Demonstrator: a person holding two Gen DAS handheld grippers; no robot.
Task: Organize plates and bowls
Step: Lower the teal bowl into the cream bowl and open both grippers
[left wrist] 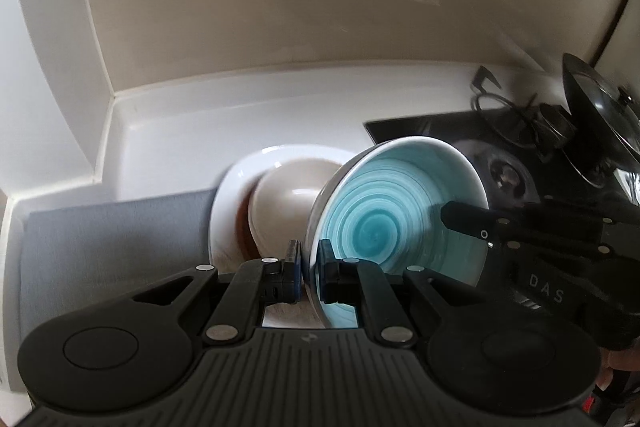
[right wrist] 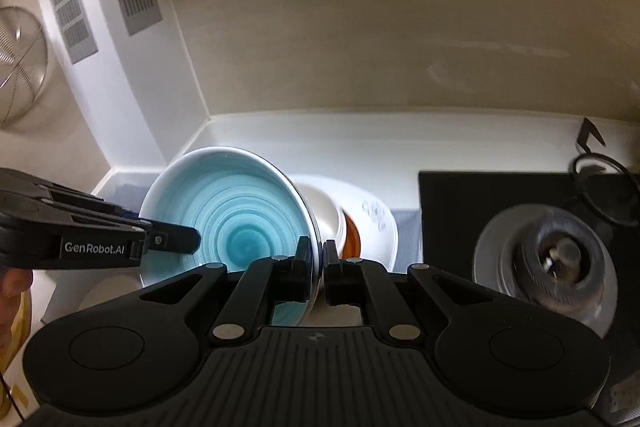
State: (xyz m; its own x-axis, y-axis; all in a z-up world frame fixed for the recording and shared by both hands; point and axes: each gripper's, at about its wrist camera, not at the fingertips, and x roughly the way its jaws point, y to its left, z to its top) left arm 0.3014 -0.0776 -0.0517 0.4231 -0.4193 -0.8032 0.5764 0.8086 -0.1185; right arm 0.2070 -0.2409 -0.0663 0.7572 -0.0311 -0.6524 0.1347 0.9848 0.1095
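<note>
I am looking around the white plate (left wrist: 236, 183) for room. Behind it, white counter (left wrist: 240, 115) is lying bare up to the wall. Left of the plate, a grey mat (left wrist: 112, 239) is lying flat. Right of the plate, the black stove (right wrist: 480, 195) with its burner (right wrist: 548, 263) and a pot lid (left wrist: 600, 131) are blocking the way. The blue bowl (left wrist: 392, 211) is hanging over the plate, crowding that spot.

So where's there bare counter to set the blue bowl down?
Bare white counter runs behind the white plate, up to the wall. The grey mat left of it is free too. Right is crowded: the stove with its burner.
</note>
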